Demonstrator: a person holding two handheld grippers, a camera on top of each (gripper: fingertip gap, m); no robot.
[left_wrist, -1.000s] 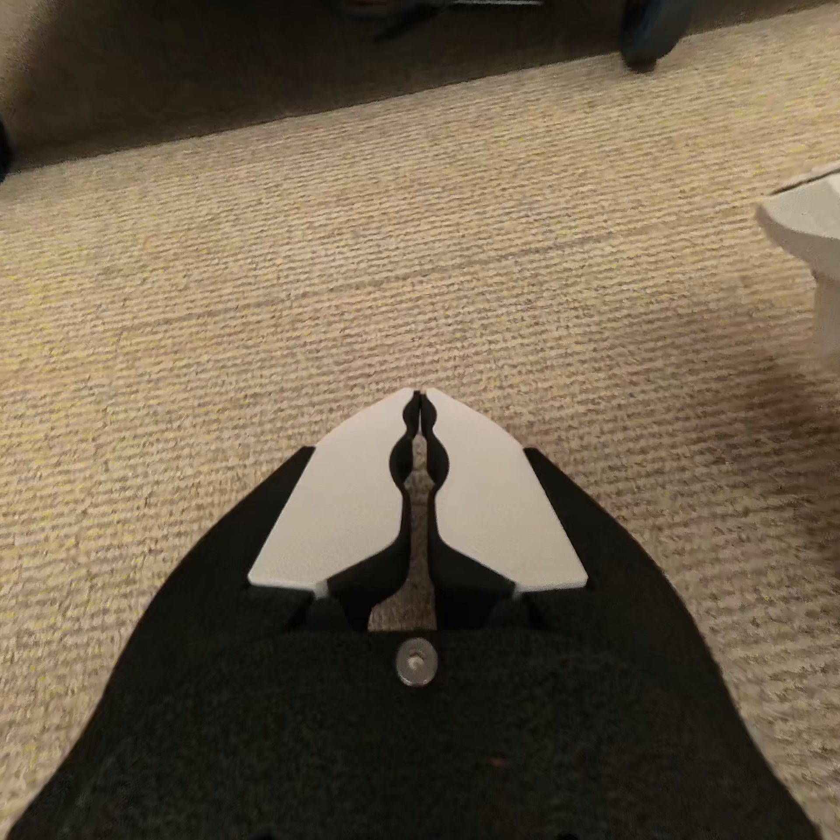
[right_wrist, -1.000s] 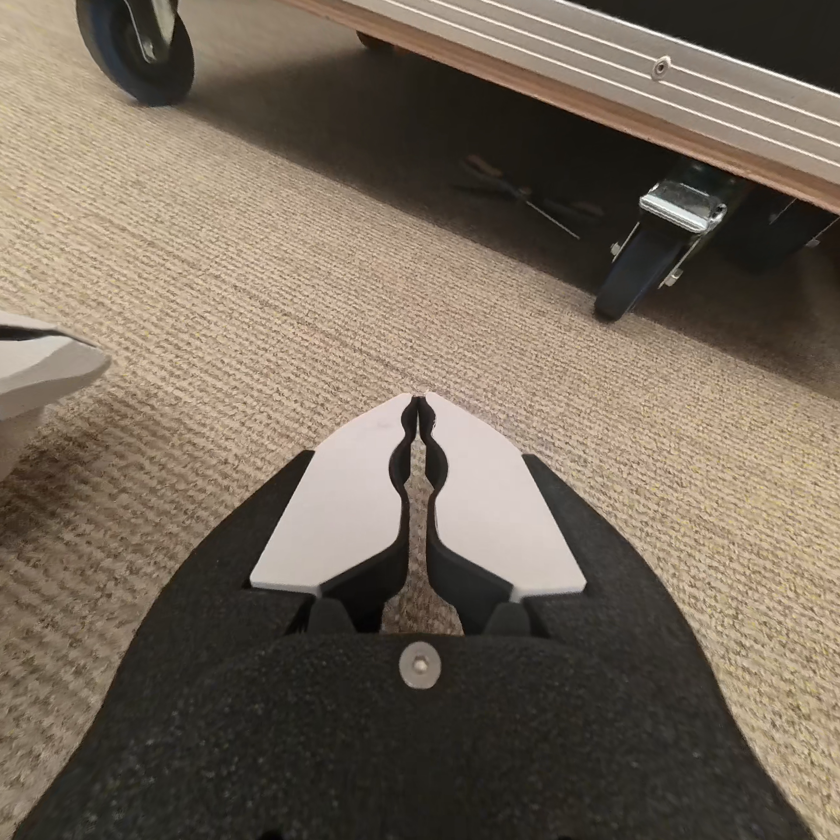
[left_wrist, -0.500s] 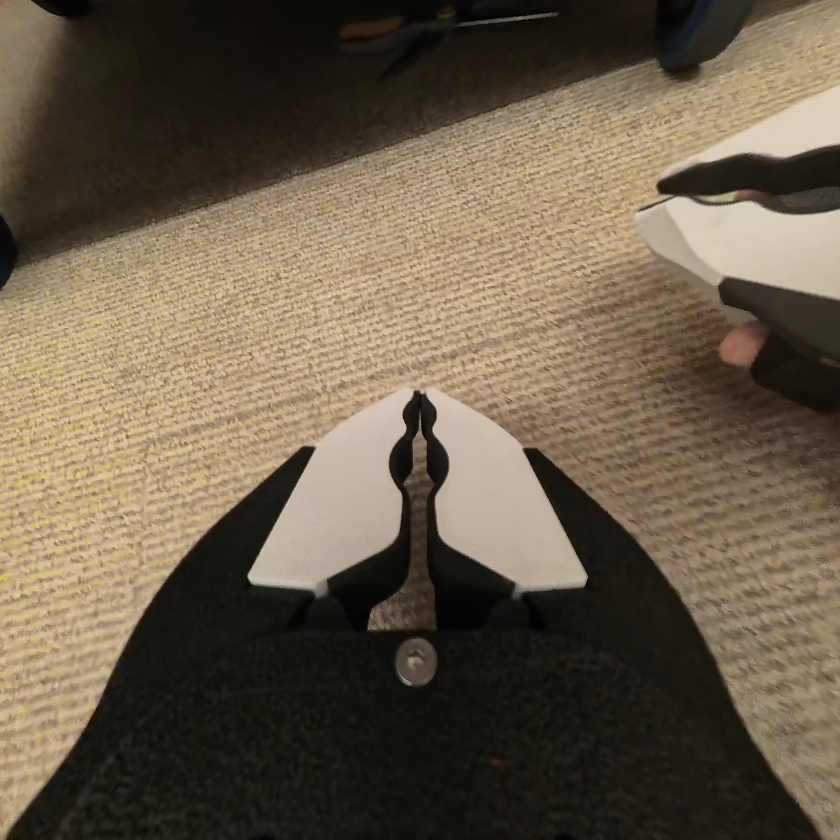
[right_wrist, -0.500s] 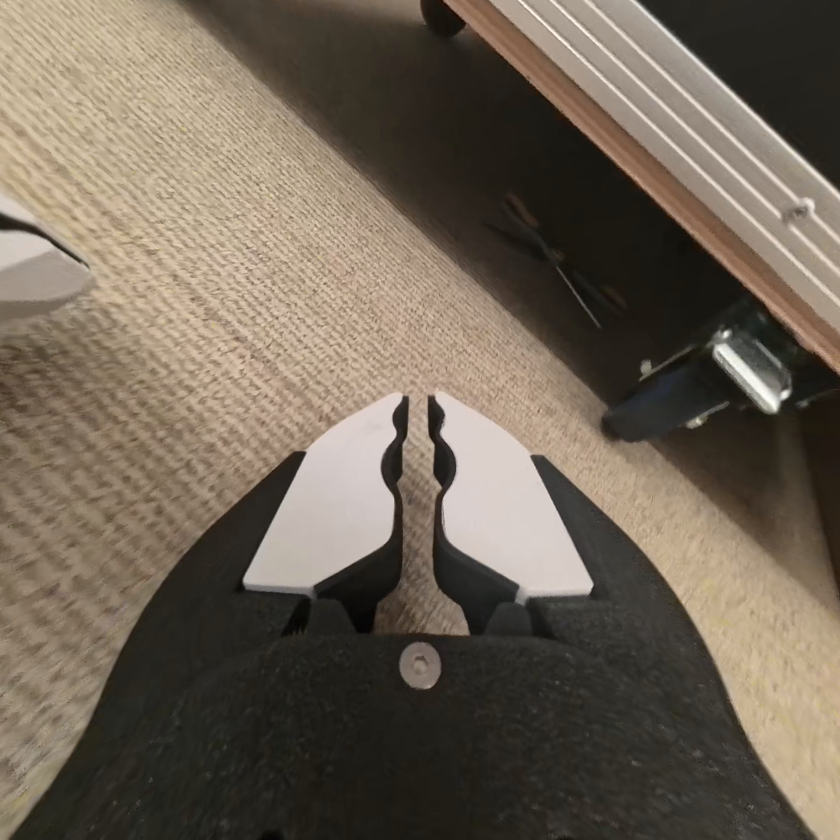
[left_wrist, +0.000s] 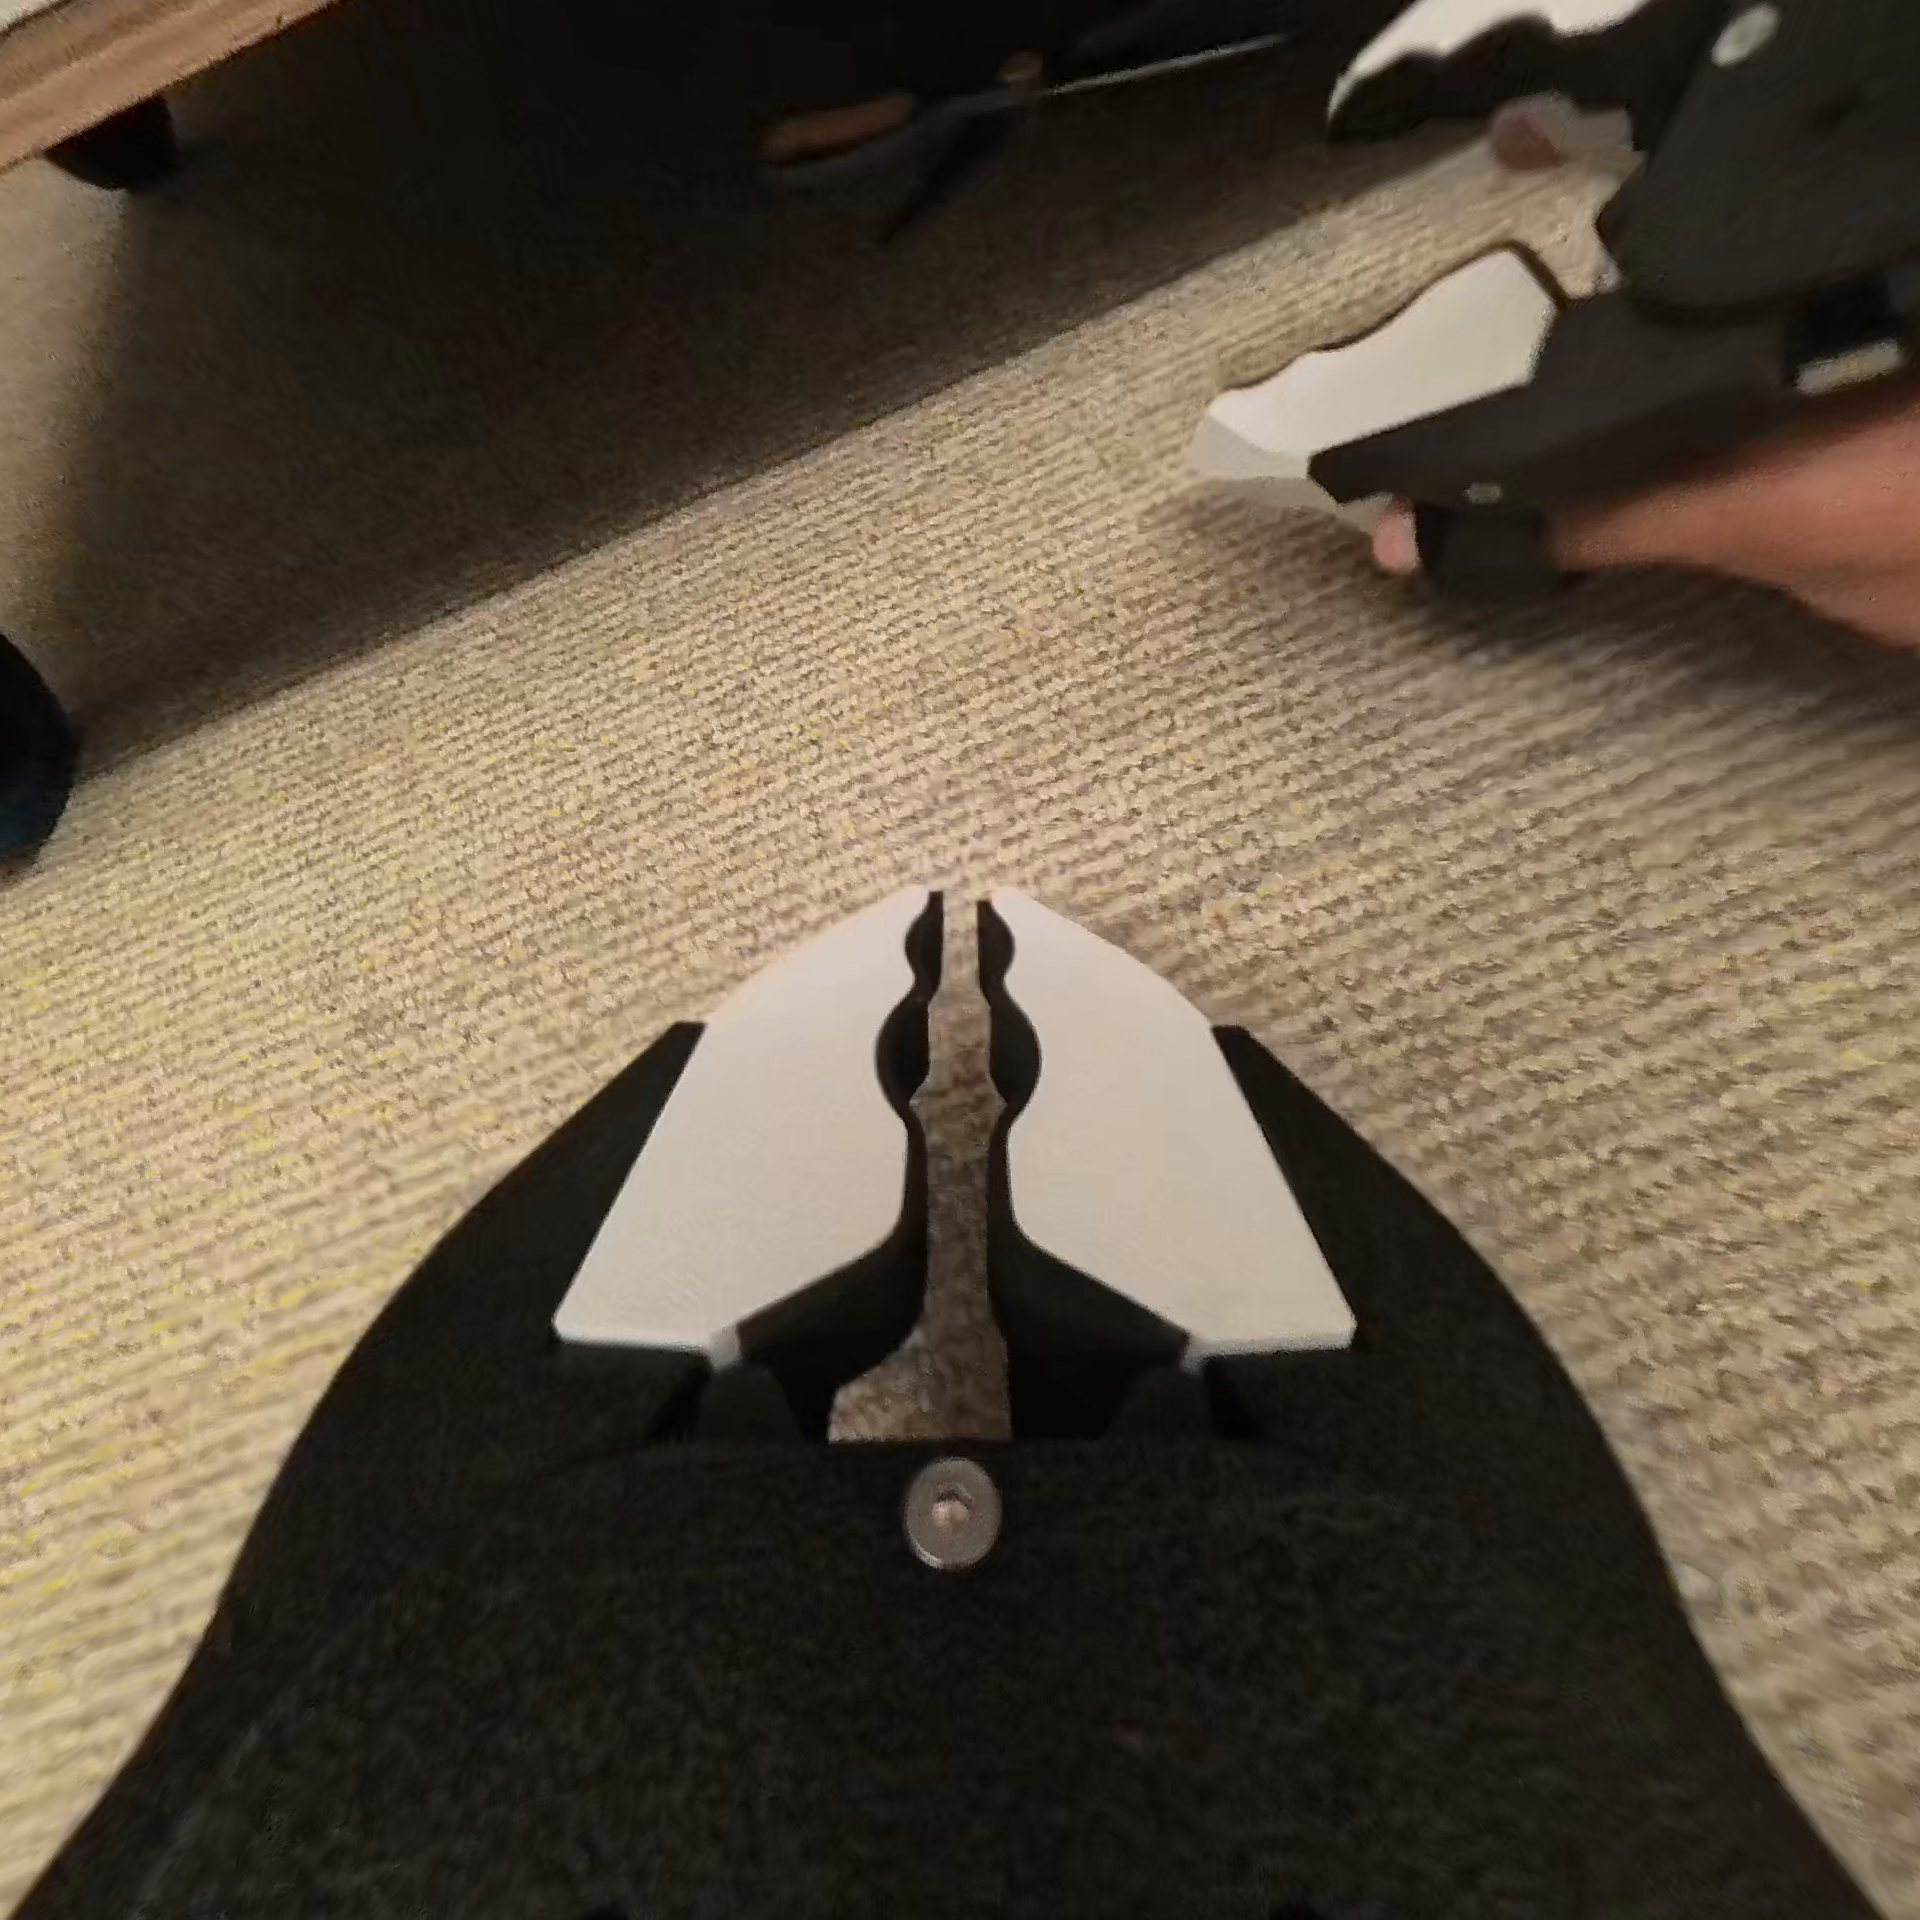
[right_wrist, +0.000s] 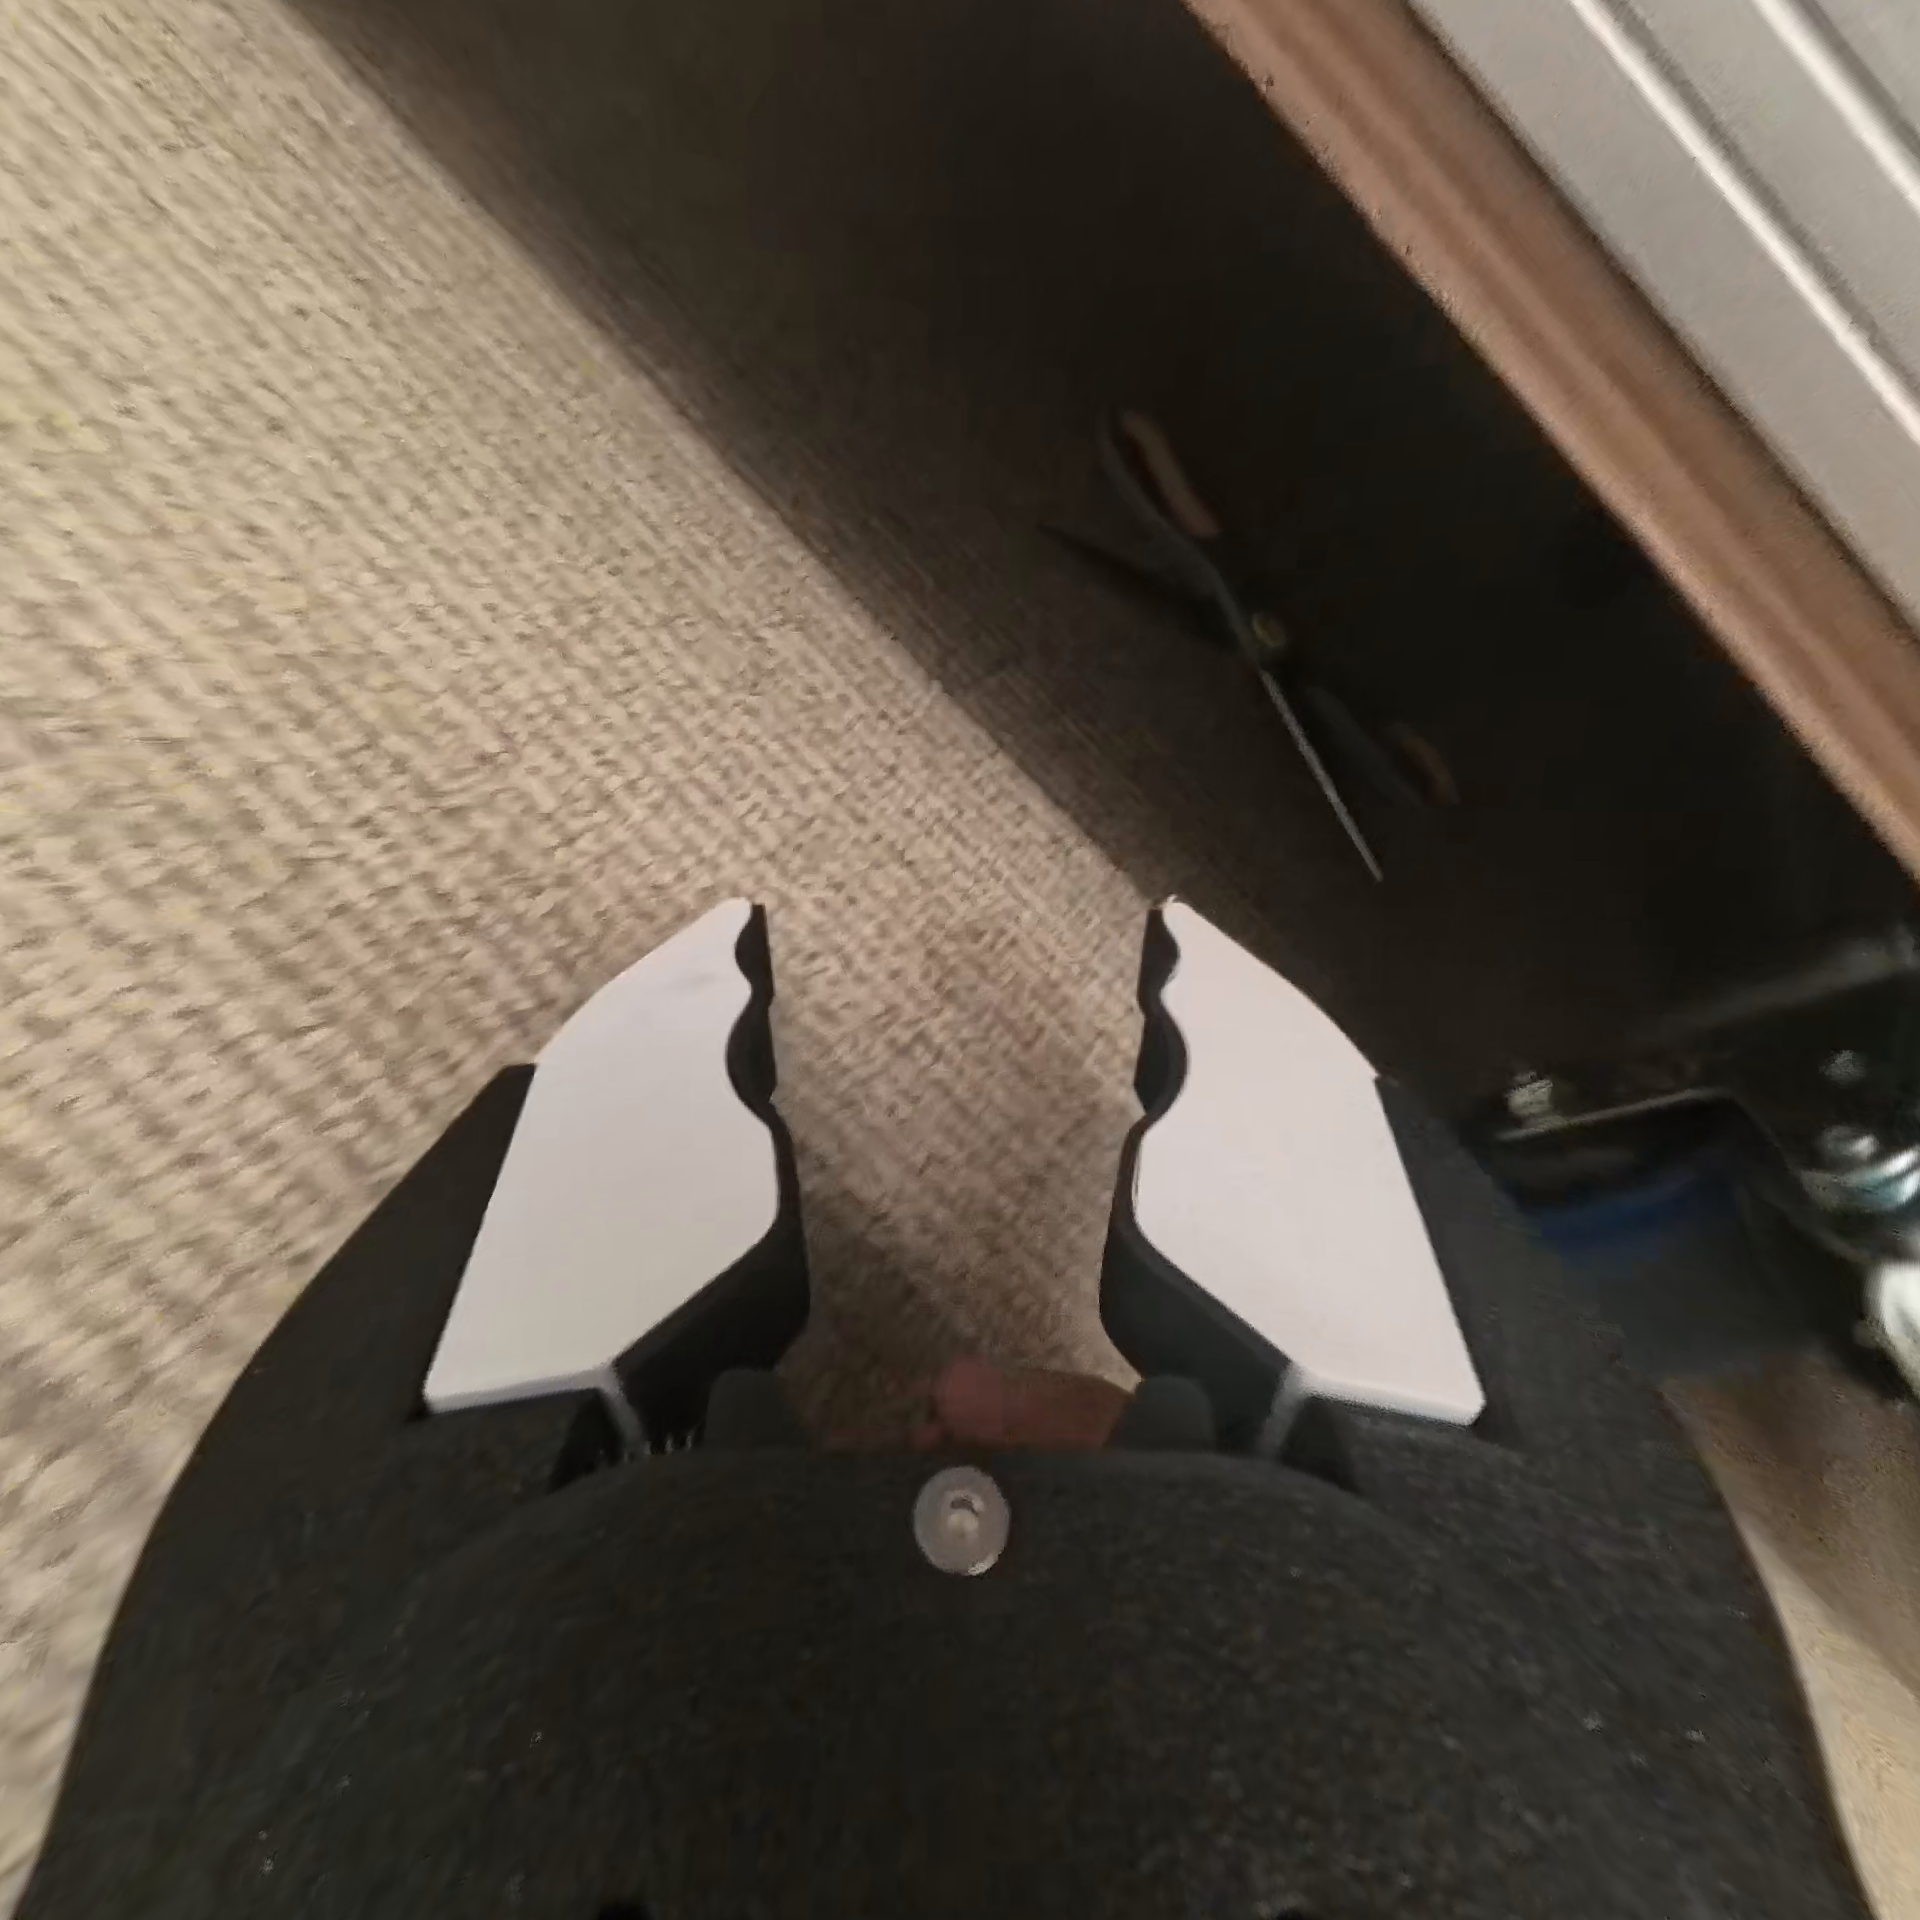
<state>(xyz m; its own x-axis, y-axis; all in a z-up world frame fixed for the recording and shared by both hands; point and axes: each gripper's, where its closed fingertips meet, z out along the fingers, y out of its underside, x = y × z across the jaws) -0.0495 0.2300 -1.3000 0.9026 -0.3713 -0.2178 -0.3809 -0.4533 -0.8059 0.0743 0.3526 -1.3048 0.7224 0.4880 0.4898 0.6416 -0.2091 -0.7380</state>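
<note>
My right gripper (right_wrist: 956, 914) is open wide and empty, low over beige carpet (right_wrist: 416, 727). A pair of dark scissors (right_wrist: 1268, 644) with brownish handle insets lies ahead and to its right, in the shadow under a wheeled case. My left gripper (left_wrist: 958, 904) holds nothing; its white fingers (left_wrist: 790, 1143) stand a narrow gap apart above the carpet. The left wrist view also shows the right gripper (left_wrist: 1273, 270) at the upper right, held by a hand (left_wrist: 1818, 561), with the scissors (left_wrist: 831, 133) blurred at the top.
A case with a wooden bottom edge (right_wrist: 1558, 343) and aluminium trim hangs over the scissors. A blue caster with a metal bracket (right_wrist: 1621, 1216) stands at the right. Another dark wheel (left_wrist: 21, 769) sits at the left edge of the left wrist view.
The right gripper has opened from shut to wide and moved forward toward the scissors, tilting. The left gripper's tips have parted slightly, and its view has lifted toward the case.
</note>
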